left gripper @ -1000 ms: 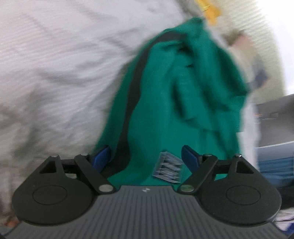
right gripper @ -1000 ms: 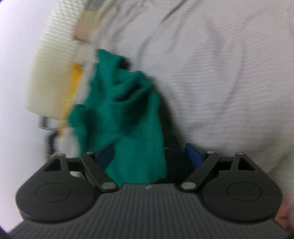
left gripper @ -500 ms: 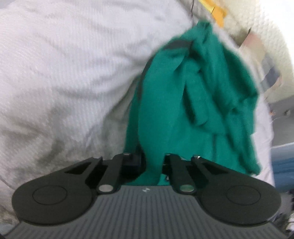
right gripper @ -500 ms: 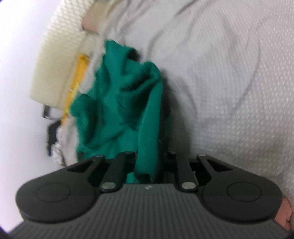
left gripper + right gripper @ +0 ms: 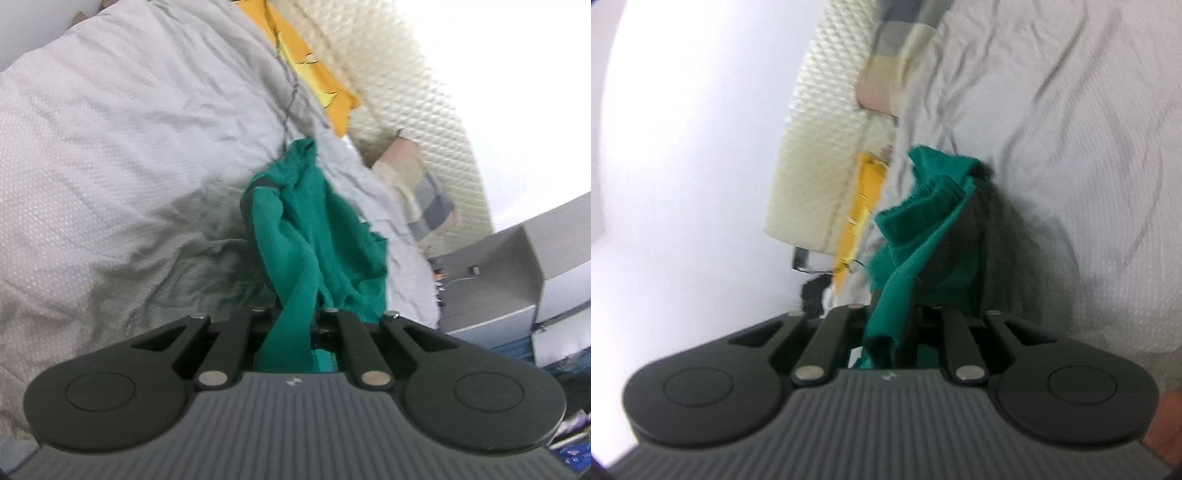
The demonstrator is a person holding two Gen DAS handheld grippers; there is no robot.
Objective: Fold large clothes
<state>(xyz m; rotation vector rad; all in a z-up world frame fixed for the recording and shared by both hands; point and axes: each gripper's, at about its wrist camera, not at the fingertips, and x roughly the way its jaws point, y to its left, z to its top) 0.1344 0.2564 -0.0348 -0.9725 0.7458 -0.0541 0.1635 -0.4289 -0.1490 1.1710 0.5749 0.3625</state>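
The bed, covered in wrinkled pale bedding, lies bare and wide to the left of the bunched green garment, with open room for a hand to pass. On the right the way is hemmed in by a cream quilted headboard, a yellow cushion, a checked pillow and grey boxes beside the bed.

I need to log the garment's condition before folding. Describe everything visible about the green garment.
The green garment is teal knit-looking cloth with a dark band along one edge and a ribbed hem. It is bunched and twisted, not spread flat, above the grey bedspread. The left gripper and right gripper are each shut on a fold of it.
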